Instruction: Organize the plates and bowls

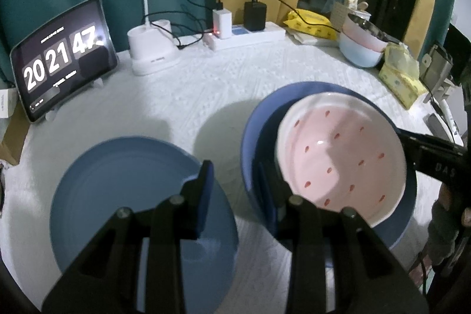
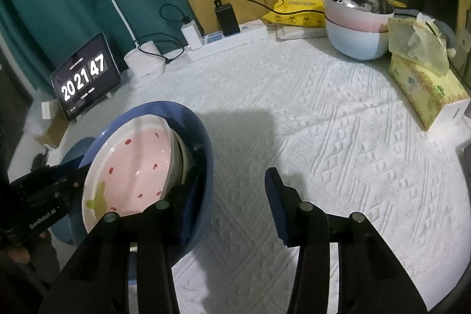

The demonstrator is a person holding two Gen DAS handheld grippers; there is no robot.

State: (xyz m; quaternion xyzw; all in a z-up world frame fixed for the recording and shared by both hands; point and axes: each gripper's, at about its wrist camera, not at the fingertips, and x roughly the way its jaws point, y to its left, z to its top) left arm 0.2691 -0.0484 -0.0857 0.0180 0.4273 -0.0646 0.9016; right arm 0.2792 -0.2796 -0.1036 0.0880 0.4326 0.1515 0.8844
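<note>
Lying flat on the white cloth [image 2: 323, 122] at the left is a light blue plate [image 1: 117, 190]. Beside it, the left gripper [image 1: 235, 169] straddles the dark blue bowl's [image 2: 203, 137] wall, jaws narrow (whether they pinch it, I cannot tell). A pink strawberry bowl [image 1: 338, 155] leans inside the dark blue bowl. The right gripper [image 2: 232, 175] straddles the opposite rim, jaws wide and not pressing. Stacked bowls [image 2: 353, 28] stand far right.

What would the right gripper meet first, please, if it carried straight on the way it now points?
Probably the white textured tablecloth: ahead of the right gripper the way looks bare. Its left finger is already at the dark blue bowl, though depth is unclear.
</note>
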